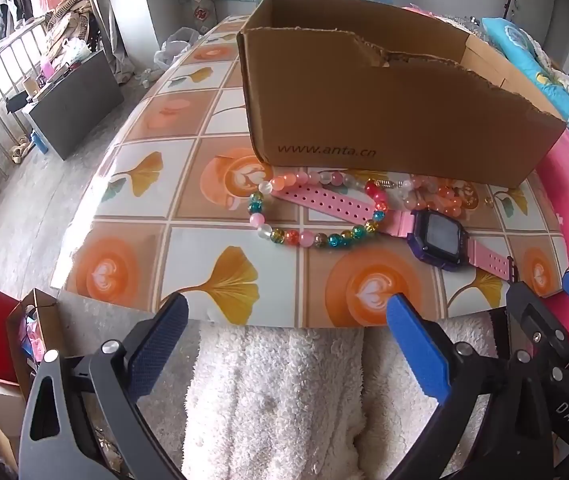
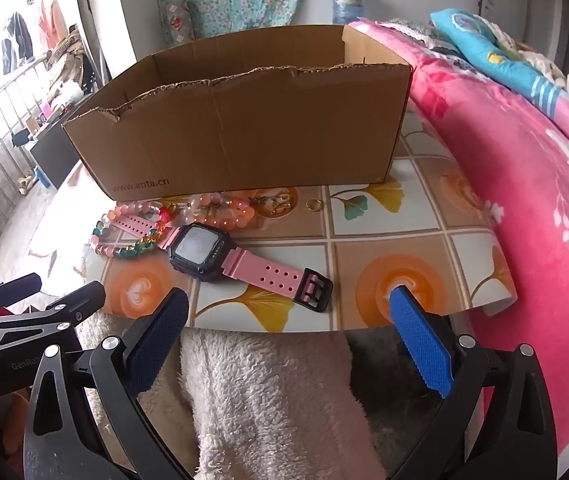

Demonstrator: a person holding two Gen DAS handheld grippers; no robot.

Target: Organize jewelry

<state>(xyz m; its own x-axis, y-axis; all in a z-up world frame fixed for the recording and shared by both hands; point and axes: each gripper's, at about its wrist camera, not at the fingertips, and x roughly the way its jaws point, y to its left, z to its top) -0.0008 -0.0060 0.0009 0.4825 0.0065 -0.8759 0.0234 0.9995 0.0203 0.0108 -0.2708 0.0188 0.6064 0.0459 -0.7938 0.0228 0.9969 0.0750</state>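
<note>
Pink watch (image 2: pixel 220 258) and bead bracelets (image 1: pixel 316 210) lie tangled on the counter (image 1: pixel 188 236), just in front of the cardboard box (image 1: pixel 384 120). Left claw (image 1: pixel 284 344) and right claw (image 2: pixel 288 340) are both wide open, holding nothing. Grabbing the watch could drag a bracelet along, because its strap runs through the beads.

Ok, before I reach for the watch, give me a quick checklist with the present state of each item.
1. Right hand-held gripper open, nothing between its fingers: ok.
2. Left hand-held gripper open, nothing held: ok.
3. Watch lying flat on the table: ok.
4. Watch free of other pieces: not ok, the multicoloured bead bracelet lies across its strap.
5. Cardboard box open on top: ok.
6. Box contents: cannot tell.
</note>
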